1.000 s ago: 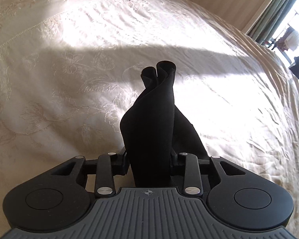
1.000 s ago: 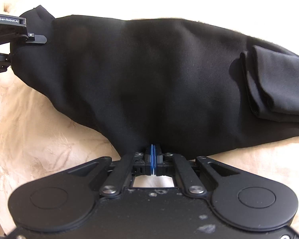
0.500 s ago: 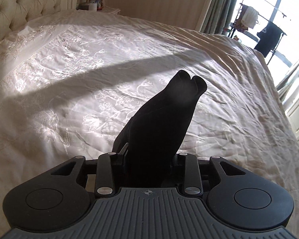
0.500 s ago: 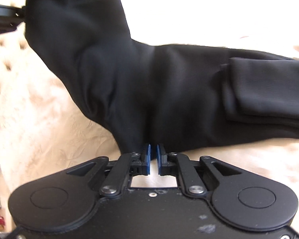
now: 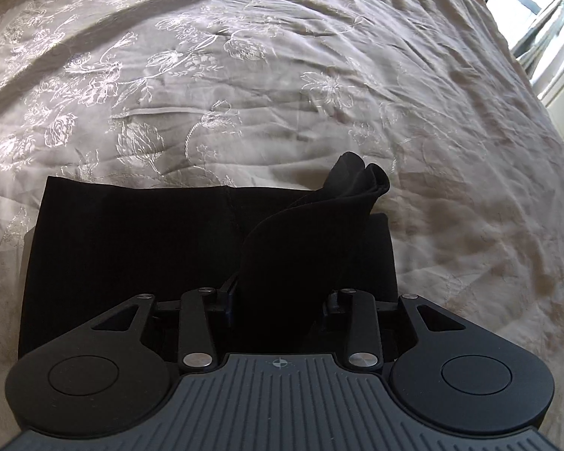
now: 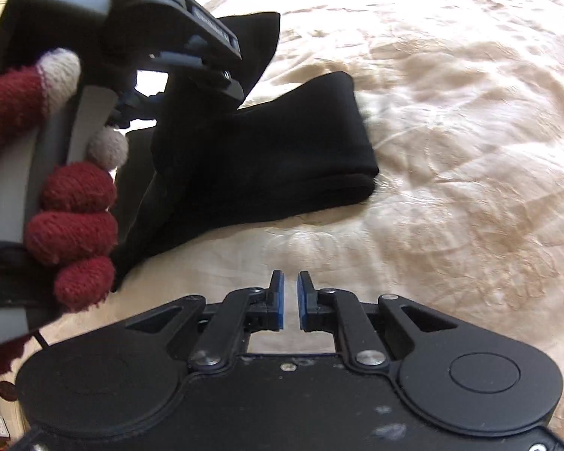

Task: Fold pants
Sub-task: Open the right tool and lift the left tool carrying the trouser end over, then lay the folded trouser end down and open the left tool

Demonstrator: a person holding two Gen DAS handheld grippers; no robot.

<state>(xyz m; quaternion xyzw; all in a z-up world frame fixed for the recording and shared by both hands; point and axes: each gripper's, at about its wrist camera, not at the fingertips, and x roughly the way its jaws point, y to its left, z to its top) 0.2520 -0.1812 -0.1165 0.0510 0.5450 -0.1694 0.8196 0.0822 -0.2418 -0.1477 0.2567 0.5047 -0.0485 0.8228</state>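
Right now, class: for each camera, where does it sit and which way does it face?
Left wrist: on the left tongs, angled down at the bedspread; its jaws grip the black pants.
Right wrist: on the right tongs, jaws slightly apart, empty; a gloved hand shows.
Shared: the pants, bedspread, left tongs.

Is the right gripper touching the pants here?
Apart. In the right wrist view the right gripper has bare bedspread between its fingers; the pants lie beyond.

right gripper [image 6: 290, 295] empty, slightly parted; left gripper [image 6: 222, 71] clamps black pants [image 6: 267, 150].
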